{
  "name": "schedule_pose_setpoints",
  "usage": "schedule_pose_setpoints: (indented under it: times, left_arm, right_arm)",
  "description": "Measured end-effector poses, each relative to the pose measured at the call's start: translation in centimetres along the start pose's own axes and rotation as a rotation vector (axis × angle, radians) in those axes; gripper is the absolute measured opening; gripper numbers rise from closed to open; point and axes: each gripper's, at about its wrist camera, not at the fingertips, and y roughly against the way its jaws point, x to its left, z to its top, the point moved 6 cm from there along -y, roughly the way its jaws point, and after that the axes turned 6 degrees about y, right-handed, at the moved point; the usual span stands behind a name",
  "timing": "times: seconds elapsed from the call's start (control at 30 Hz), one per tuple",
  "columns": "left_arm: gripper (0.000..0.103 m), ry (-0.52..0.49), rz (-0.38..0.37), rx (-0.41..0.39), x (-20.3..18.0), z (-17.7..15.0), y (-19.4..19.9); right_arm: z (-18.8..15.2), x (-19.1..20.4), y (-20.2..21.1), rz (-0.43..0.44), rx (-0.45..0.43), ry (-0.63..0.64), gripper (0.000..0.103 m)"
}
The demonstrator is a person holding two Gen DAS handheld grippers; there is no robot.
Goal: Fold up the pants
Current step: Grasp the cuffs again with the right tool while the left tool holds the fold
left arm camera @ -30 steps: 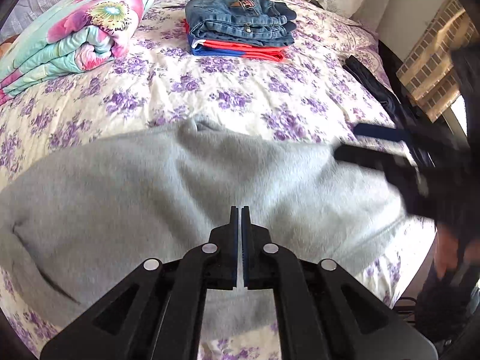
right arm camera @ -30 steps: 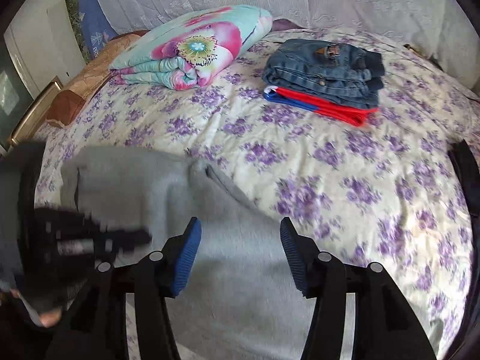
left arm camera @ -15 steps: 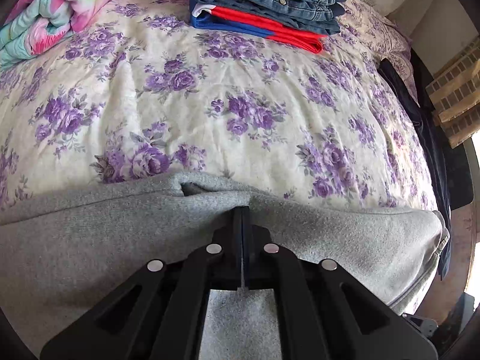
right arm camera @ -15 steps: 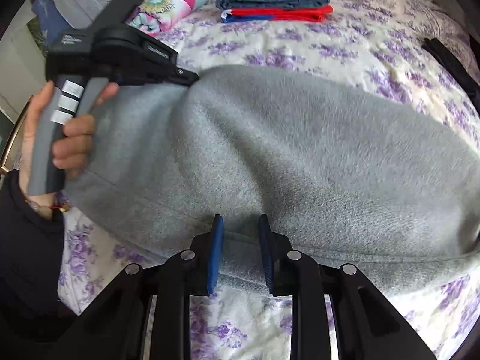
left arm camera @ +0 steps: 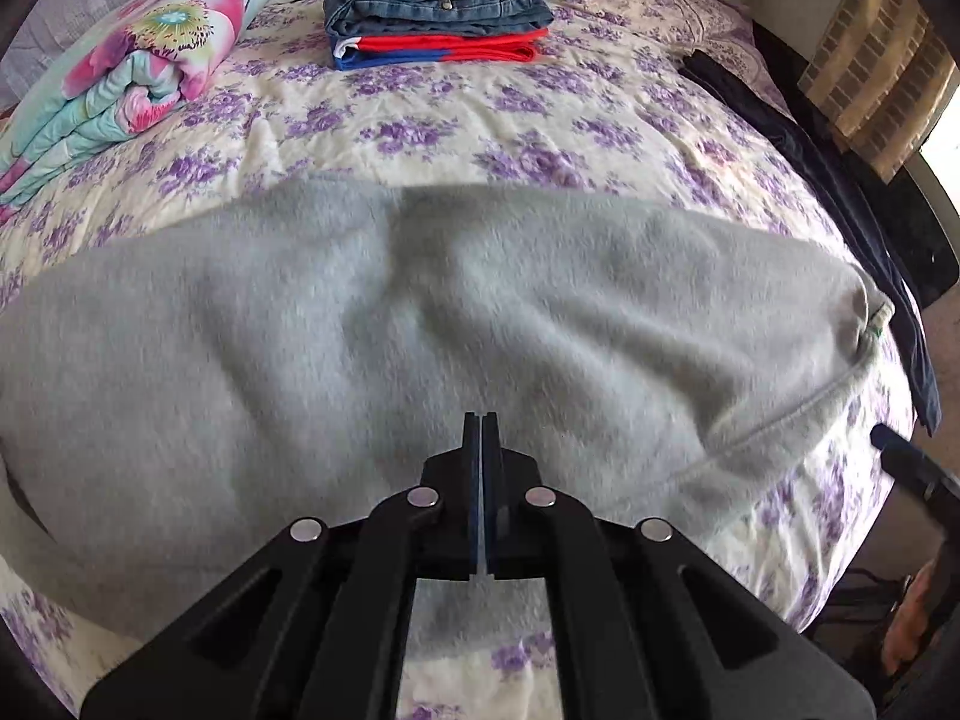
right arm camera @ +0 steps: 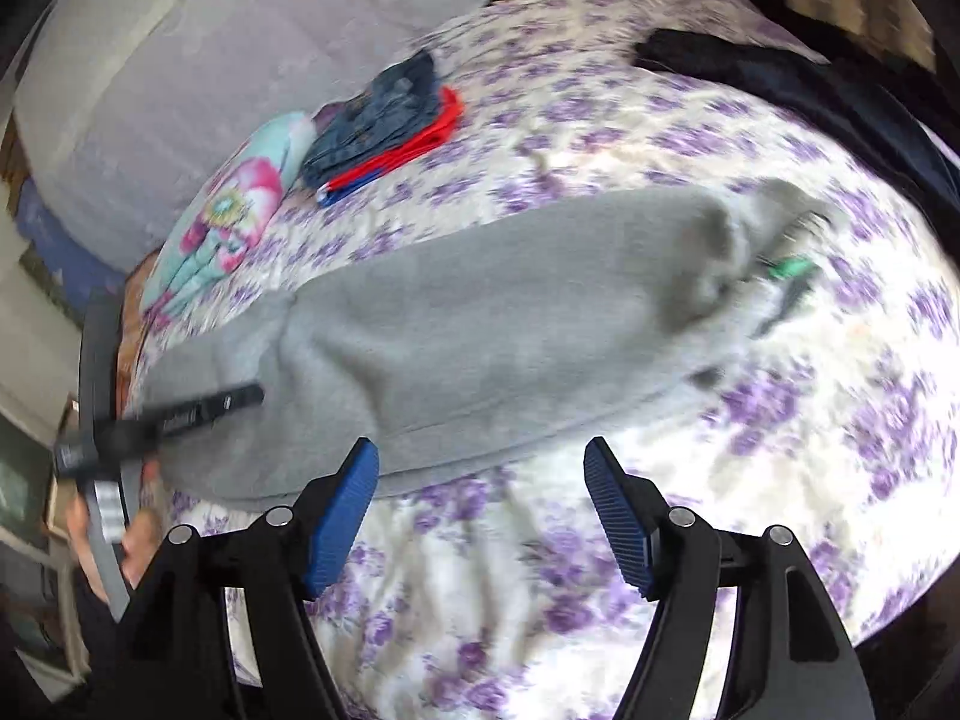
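Grey sweatpants (left arm camera: pixel 420 324) lie across the near side of a flowered bed, folded lengthwise, waistband with a green tag (right arm camera: pixel 792 267) at the right end. My left gripper (left arm camera: pixel 481 426) is shut, with nothing seen between the pads, and sits just above the grey cloth. In the right wrist view the left gripper (right arm camera: pixel 246 396) shows as a dark blurred shape over the pants' left part. My right gripper (right arm camera: pixel 480 468) is open and empty, at the near edge of the sweatpants (right arm camera: pixel 492 312), over the bedspread.
A stack of folded jeans (left arm camera: pixel 438 0) on red and blue garments (left arm camera: pixel 444 51) sits at the far side of the bed. A rolled floral quilt (left arm camera: pixel 120 78) lies far left. Dark clothes (left arm camera: pixel 798 138) hang over the right bed edge.
My right gripper opened and drew back off the pants' near edge, swinging its view. My left gripper, still shut, pulled back and up from the far fold; the grey cloth now lies flatter.
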Motion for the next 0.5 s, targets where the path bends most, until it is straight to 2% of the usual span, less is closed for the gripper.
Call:
schedule_pose_setpoints:
  times: [0.07,0.1,0.13,0.2,0.3,0.4,0.5]
  left_arm:
    - [0.001,0.023,0.024,0.016,0.6,-1.9,-1.8]
    - [0.001,0.026,0.014,-0.03,0.8,-2.2,-1.6]
    - [0.001,0.012,0.023,-0.035,0.8,-2.5,-1.4]
    - [0.001,0.01,0.035,-0.019,0.7,-2.5,-1.1]
    - [0.001,0.019,0.027,0.008,0.8,-2.4,-0.7]
    - [0.001,0.039,-0.061,0.038,-0.1,-2.0,-0.2]
    - [0.001,0.032,-0.146,0.034,-2.7,-0.4,0.5]
  right_arm:
    - [0.3,-3.4,-0.3,0.077,0.019,-0.171,0.073]
    - [0.6,-5.1,-0.5,0.093,0.014,-0.241,0.073]
    - [1.0,-6.6,-0.5,0.088,-0.003,-0.284,0.073]
    - [1.7,-8.9,-0.5,0.072,-0.03,-0.331,0.073]
    - [2.6,-10.6,-1.2,0.119,-0.031,-0.37,0.073]
    - [3.4,-11.4,-2.9,0.172,-0.016,-0.384,0.073]
    - [4.5,-11.1,-4.5,0.224,-0.007,-0.366,0.075]
